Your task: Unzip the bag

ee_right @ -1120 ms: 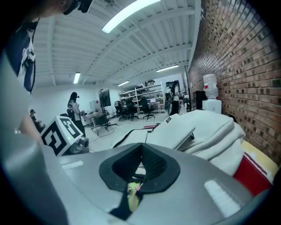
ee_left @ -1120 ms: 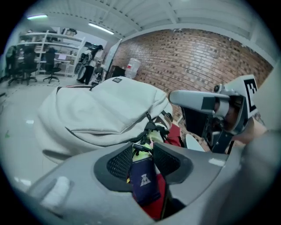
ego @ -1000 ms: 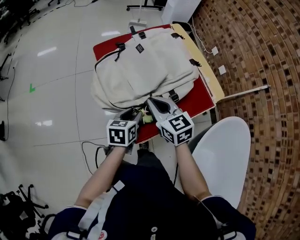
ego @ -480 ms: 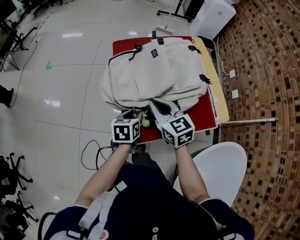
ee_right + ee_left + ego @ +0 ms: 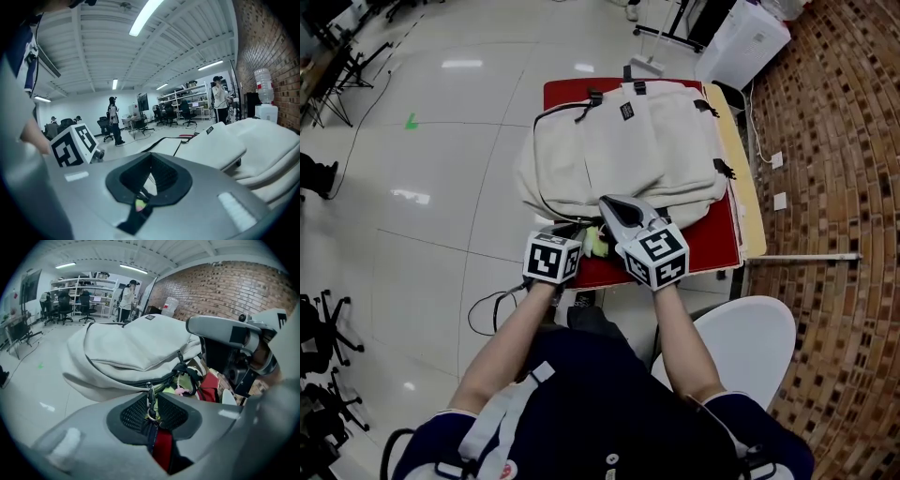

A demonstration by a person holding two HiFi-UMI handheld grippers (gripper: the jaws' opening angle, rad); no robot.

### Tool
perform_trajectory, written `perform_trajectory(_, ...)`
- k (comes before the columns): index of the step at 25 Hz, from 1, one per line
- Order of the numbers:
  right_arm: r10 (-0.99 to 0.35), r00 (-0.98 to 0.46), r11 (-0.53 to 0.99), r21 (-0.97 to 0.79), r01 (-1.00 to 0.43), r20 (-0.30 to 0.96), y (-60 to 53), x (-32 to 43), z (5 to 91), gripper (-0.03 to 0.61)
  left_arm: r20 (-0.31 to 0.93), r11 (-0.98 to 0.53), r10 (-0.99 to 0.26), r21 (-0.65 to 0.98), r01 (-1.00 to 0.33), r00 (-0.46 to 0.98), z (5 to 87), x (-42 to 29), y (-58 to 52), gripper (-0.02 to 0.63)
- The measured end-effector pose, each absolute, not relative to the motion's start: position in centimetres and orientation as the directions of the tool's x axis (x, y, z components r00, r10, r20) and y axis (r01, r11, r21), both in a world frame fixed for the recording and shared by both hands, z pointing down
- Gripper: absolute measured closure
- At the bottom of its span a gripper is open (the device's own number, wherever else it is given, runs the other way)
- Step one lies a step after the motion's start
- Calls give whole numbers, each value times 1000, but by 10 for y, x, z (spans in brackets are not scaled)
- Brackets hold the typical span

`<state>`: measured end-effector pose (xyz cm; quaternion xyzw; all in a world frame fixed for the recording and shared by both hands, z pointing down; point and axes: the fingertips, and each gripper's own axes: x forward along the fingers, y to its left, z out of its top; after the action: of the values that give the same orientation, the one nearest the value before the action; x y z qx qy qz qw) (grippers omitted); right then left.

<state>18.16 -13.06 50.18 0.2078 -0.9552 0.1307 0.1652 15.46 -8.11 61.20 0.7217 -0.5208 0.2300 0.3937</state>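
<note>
The big cream cloth backpack (image 5: 628, 150) lies flat on the red surface (image 5: 712, 253) and covers most of it, from the far edge down to the near edge. The job looks like it is only at the start. At the near edge a small bit of the bag is open, and green and pink things (image 5: 185, 380) peek out of the gap. The long dark zipper line (image 5: 117, 377) that runs on from there looks shut, so most of the unzipping is left to do. The left tool (image 5: 152, 405) is closing right now on the small metal zipper pull (image 5: 150, 397), which sits between its 2 dark pads. A thin gap shows at 1 side, so I think the pull is not pinched tight yet. The tool likely has to squeeze the pull and then drag it along the zipper line. The right tool (image 5: 151, 177) is clenched shut, just beside the left tool at the near edge of the surface. I cannot tell if it pinches a bit of bag cloth or nothing. The head view shows the whole bag and both tools together, but the pull is too small to see there. Only the left tool view shows the pull, the pads and the open gap. The right tool view shows none of that. It looks over the top of the bag at the left tool's marker cube (image 5: 75, 145) and a big room with people far off.
</note>
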Motion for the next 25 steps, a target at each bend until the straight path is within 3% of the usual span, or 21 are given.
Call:
perform_trajectory(7, -348, -848, 882, -167, -441, 400, -126, 173, 504, 575, 707, -180, -524, 453, -873, 475, 629, 158, -90, 567)
perform_trajectory(13, -395, -810, 878, -82, -472, 433, -135, 177, 515, 575, 708, -281, -541, 357, -891, 454, 601, 153, -83, 580)
perform_trajectory(19, -408, -697, 894, 104, -435, 589, -133, 180, 564, 577, 707, -373, -530, 301, -878, 468, 582, 149, -82, 580)
perform_trajectory(25, -423, -622, 879, 129, -460, 659, -140, 180, 574, 577, 709, -391, -525, 290, -874, 470, 578, 139, -80, 580)
